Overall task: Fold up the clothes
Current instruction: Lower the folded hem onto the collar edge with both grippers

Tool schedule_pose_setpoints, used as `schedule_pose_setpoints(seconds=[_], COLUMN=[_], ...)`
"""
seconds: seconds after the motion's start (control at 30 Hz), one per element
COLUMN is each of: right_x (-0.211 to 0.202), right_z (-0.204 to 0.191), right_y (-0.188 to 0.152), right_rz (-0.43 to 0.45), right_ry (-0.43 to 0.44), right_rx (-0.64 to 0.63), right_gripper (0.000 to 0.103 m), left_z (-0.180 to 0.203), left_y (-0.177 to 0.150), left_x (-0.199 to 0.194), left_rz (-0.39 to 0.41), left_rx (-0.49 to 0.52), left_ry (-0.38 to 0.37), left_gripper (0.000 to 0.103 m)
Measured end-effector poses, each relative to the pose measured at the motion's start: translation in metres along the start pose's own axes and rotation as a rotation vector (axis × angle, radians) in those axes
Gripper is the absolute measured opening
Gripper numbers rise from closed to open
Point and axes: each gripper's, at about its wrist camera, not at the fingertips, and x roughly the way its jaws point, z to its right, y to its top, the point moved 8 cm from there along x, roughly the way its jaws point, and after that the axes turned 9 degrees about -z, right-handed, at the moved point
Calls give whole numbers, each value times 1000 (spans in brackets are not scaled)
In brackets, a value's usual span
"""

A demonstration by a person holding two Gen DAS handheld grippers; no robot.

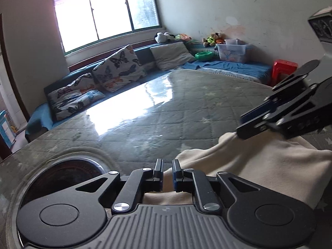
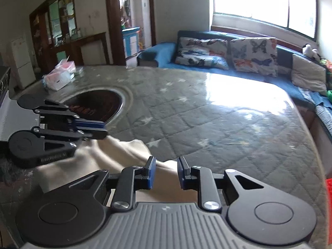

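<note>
A cream garment [image 1: 259, 161] lies bunched at the near edge of a round table [image 1: 166, 114] that has a quilted grey cover with pale stars. My left gripper [image 1: 167, 162] hovers low over the garment's left part. Its jaws stand a narrow gap apart, and cream cloth shows below that gap, not pinched. My right gripper [image 2: 167, 159] is open wider above the same garment [image 2: 116, 151], with nothing pressed between its pads. In the right wrist view the left gripper [image 2: 105, 129] comes in from the left, tips at the cloth's far edge. The right gripper [image 1: 239, 125] enters the left wrist view from the right.
A dark round recess [image 2: 97, 103] is set into the tabletop [image 2: 207, 124] left of the garment. Tissue packs [image 2: 60, 74] lie at the far left rim. A blue sofa with butterfly cushions [image 1: 118, 68] runs behind the table. A red stool [image 1: 284, 68] stands at its right.
</note>
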Motion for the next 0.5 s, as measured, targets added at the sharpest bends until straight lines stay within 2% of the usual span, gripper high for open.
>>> schedule_pose_setpoints(seconds=[0.2, 0.5], right_x=[23, 37], right_z=[-9, -9], right_y=[-3, -7], right_rz=[-36, -52], right_ry=[-4, -18], right_rx=[8, 12], right_gripper=[22, 22], left_z=[10, 7], left_y=[0, 1], left_x=[17, 30], left_rz=[-38, -61], left_rx=[12, 2], left_ry=[-24, -16], left_gripper=[11, 13])
